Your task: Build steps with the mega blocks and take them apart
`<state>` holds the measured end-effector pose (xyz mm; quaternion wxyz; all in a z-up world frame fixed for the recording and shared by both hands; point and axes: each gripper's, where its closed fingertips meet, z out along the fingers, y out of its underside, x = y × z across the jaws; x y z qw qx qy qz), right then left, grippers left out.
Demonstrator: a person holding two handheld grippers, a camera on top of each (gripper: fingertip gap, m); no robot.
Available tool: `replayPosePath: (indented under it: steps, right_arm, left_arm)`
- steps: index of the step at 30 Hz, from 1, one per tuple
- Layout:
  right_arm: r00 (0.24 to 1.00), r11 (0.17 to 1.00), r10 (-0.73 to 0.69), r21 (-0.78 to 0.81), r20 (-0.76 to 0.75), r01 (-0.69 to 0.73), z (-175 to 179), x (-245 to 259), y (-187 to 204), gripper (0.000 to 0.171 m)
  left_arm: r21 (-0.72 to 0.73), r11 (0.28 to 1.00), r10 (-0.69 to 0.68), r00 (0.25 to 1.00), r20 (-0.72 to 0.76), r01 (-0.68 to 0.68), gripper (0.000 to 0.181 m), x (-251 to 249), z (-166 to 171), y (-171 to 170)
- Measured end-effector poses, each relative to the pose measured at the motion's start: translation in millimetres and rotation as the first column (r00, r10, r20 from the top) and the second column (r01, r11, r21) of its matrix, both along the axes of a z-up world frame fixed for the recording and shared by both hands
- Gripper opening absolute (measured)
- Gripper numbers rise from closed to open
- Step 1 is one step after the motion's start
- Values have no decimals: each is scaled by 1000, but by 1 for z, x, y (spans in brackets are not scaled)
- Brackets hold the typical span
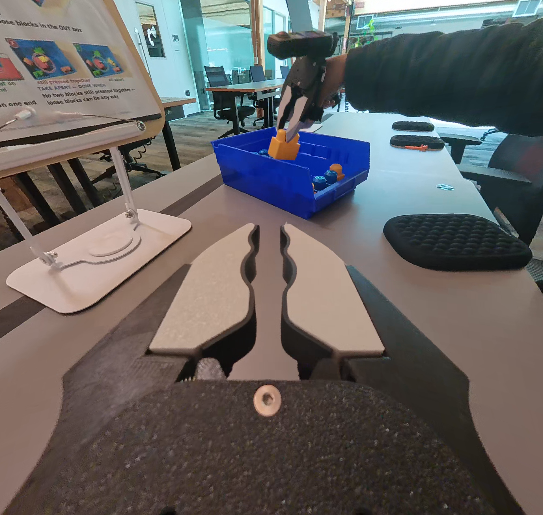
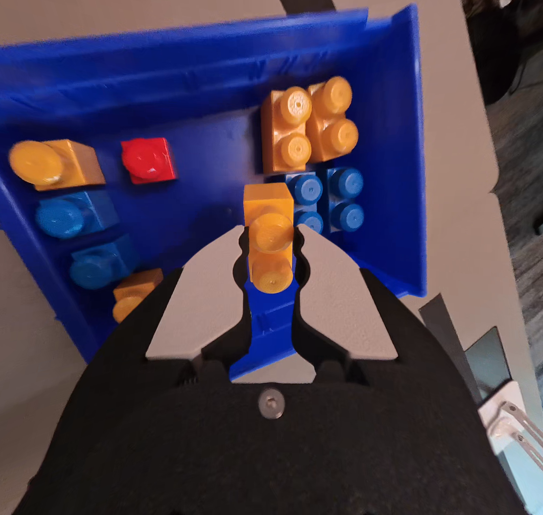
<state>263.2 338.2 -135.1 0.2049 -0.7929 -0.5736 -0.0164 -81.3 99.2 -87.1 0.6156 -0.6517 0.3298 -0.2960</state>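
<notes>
- Two grippers are in play. The right gripper (image 2: 271, 236) pinches an orange two-stud block (image 2: 269, 221) by its sides between the fingertips, studs facing the camera; the left wrist view shows this block (image 1: 283, 148) lifted above the floor of the blue bin (image 1: 264, 177), tilted, with one corner low.
- Left gripper (image 1: 269, 230): jaws set to a narrow gap with nothing between them, low over the grey table (image 1: 382, 309), the bin well ahead of it.
- Risk 1, slip: the hold looks confined to the fingertips (image 2: 305, 237) on smooth plastic, so the block may pivot or drop into the bin if swung quickly.
- Risk 2, snag: just beyond the fingertips lie a pair of blue blocks (image 2: 326, 201), and past them two orange blocks (image 2: 308, 124); a low exit could knock or drag them.
- Risk 3, rim strike: the bin wall (image 2: 390, 177) to the right of the gripper stands close; a tilted block pulled sideways may catch it and shift the bin.
- Risk 4, clutter: to the gripper's left lie a red block (image 2: 148, 161) and further blue and orange blocks, blurred, so their exact seating cannot be told.
- Risk 5, misalignment: a tilted block would probably not press squarely onto another when building the steps.
</notes>
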Motion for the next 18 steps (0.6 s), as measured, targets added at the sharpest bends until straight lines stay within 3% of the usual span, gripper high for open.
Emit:
replayPosePath:
  steps: [10,18]
  right_arm:
    - [992,996,63,-62,110,-57,-48,1,5,29]
    - [981,996,80,-45,176,-74,-57,-4,15,29]
  left_arm:
    - [-5,1000,12,1000,-14,-12,7,-1,-6,3]
    - [-16,1000,12,1000,-27,-12,13,0,-12,5]
